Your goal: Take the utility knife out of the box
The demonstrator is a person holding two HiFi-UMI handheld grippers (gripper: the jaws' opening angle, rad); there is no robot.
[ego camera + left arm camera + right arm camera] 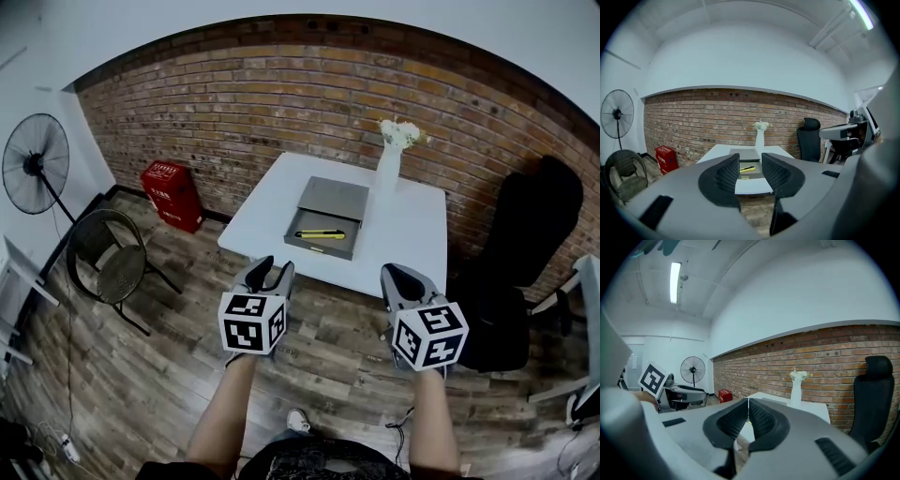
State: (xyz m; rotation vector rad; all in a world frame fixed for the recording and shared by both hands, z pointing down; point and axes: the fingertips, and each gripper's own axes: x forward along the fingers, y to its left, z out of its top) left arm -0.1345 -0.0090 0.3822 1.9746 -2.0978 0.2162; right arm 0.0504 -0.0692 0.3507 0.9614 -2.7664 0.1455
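Utility knife is lying in the open grey box on the white desk. Your left gripper is spread and empty, your right gripper is pressed together, both hanging well short of the box.

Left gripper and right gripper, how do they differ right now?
The left gripper has its jaws apart; the right gripper has them together. In the left gripper view the utility knife shows through the gap; the right gripper's jaws leave no gap. Both are empty and short of the table.
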